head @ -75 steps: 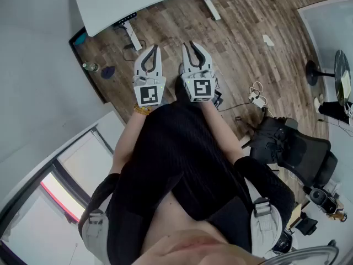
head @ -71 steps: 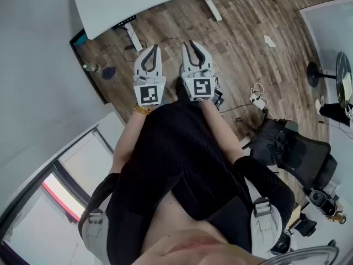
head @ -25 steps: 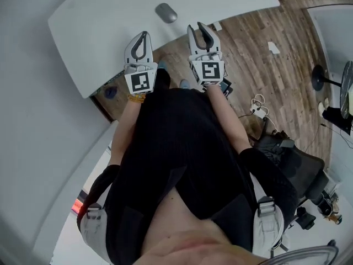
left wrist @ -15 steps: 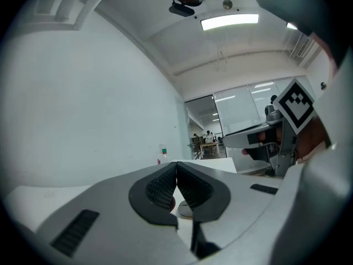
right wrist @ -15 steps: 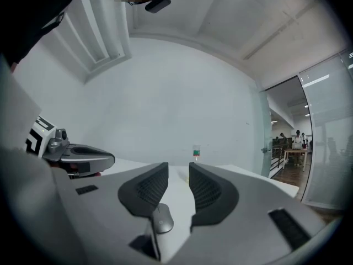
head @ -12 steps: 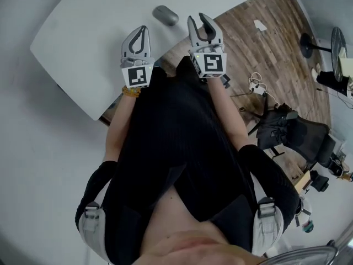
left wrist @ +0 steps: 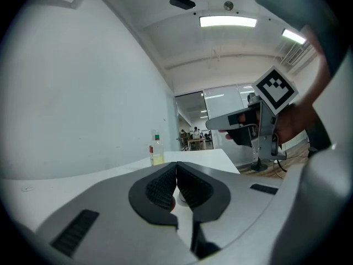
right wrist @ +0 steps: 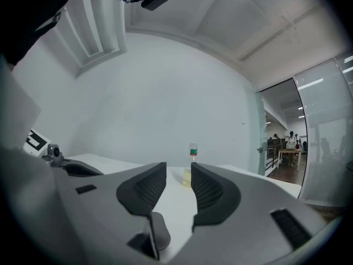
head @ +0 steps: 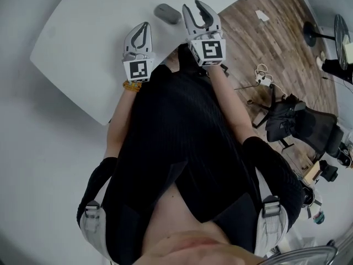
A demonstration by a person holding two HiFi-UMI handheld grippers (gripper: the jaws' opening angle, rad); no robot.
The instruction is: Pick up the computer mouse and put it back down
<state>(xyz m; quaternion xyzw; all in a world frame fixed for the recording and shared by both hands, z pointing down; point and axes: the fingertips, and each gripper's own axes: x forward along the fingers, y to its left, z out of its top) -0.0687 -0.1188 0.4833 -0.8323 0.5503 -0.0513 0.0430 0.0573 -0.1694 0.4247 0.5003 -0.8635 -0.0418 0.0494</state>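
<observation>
A grey mouse (head: 167, 13) lies on the white bench (head: 83, 43), just left of the right tongs (head: 197, 7), which are opening over bare bench. The left tongs (head: 145, 26) are pressed together. A bottle (right wrist: 192, 154) at the far edge holds yellowish liquid.
</observation>
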